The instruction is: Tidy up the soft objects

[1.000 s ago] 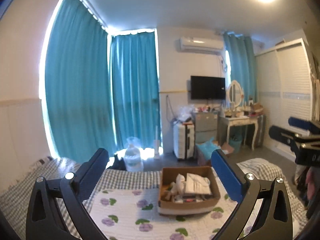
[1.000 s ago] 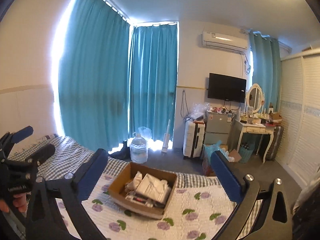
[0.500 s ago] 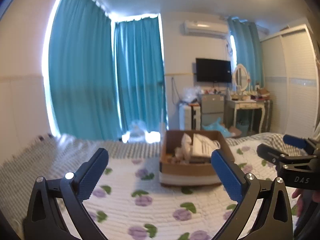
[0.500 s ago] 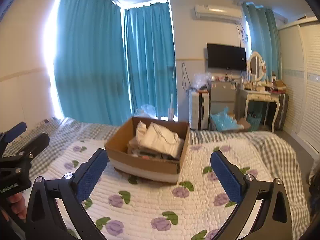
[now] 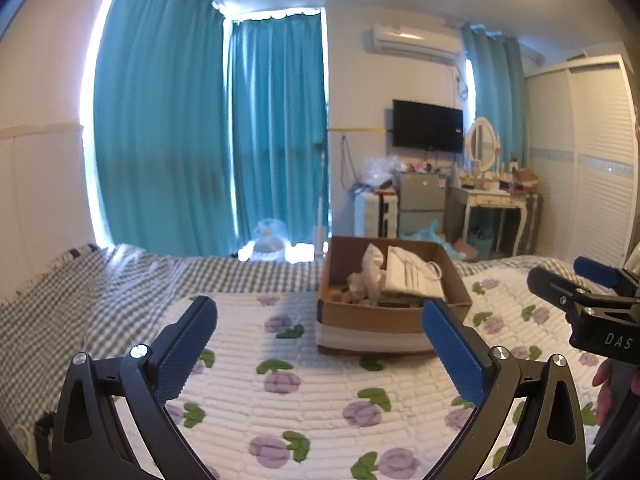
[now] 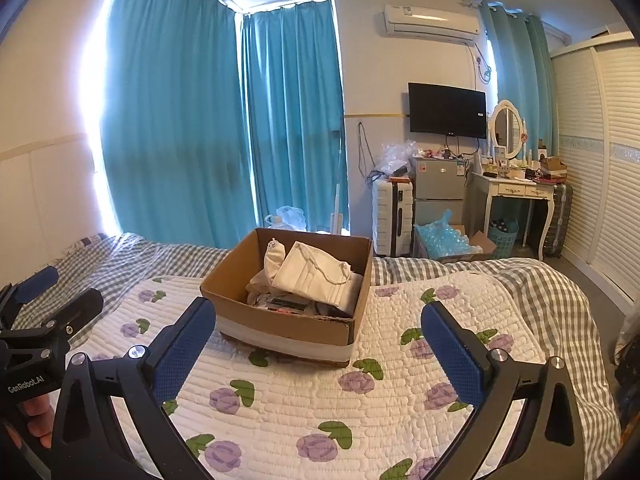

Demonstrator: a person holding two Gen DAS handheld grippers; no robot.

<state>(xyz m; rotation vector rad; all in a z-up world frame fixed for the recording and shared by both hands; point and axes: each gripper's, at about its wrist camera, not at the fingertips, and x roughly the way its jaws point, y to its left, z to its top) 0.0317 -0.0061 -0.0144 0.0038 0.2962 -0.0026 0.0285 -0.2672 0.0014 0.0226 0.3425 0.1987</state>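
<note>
Not started, by the look of it. Open brown cardboard box (image 6: pixel 286 300) of white soft cloth items (image 6: pixel 316 276) sits mid-bed at 12 o'clock. Left hand-held gripper (image 5: pixel 320 320) and right hand-held gripper (image 6: pixel 318 320) both wide, empty; sorting all remains.

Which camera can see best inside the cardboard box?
The right wrist view: it looks down into the cardboard box, showing the white cloth bags and the clutter under them. The left wrist view sits lower, so the box's near wall hides most of its contents.
</note>
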